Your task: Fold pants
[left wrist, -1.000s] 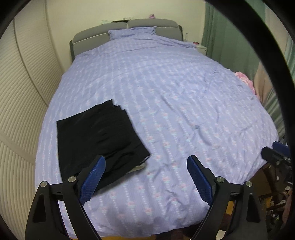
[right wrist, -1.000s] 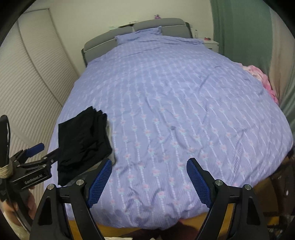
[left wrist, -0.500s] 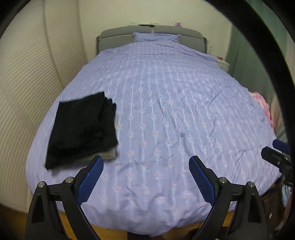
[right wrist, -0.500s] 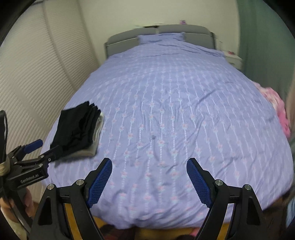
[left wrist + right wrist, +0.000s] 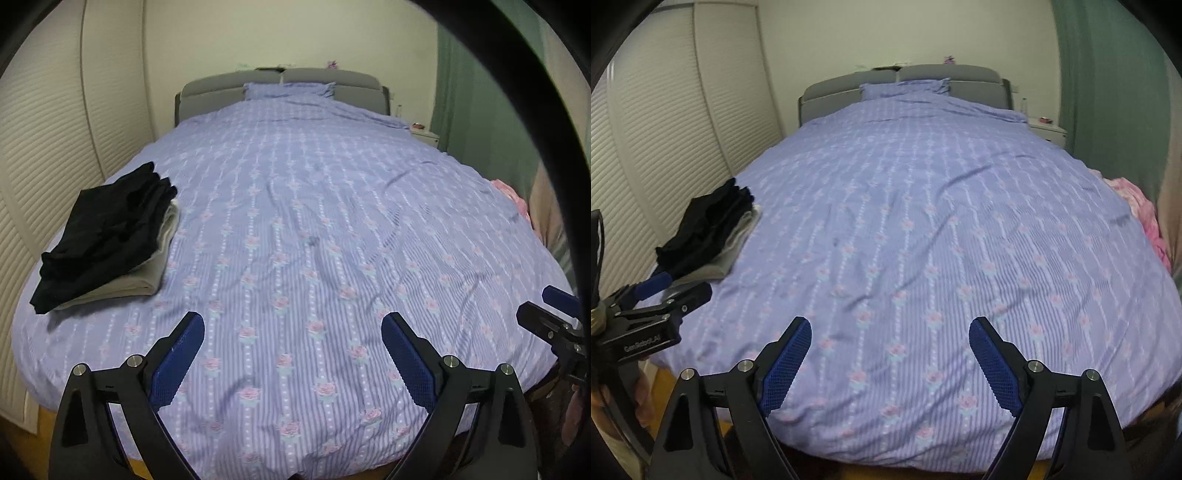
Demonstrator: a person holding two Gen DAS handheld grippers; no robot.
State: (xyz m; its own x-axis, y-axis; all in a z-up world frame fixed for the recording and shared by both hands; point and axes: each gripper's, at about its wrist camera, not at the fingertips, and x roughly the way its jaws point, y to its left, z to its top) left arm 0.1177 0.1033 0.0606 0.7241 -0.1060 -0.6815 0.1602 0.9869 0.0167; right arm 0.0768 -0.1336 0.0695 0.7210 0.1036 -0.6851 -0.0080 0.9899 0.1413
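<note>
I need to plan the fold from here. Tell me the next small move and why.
Probably bring the left gripper toward the black pants. They sit folded on a grey garment at the bed's left edge. Both the left and the right gripper are open and empty, their jaws having just been opening.

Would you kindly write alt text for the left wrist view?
A folded stack of black pants on grey clothes lies at the left edge of a bed with a purple flowered cover. The open left gripper points at bare cover, holding nothing.
</note>
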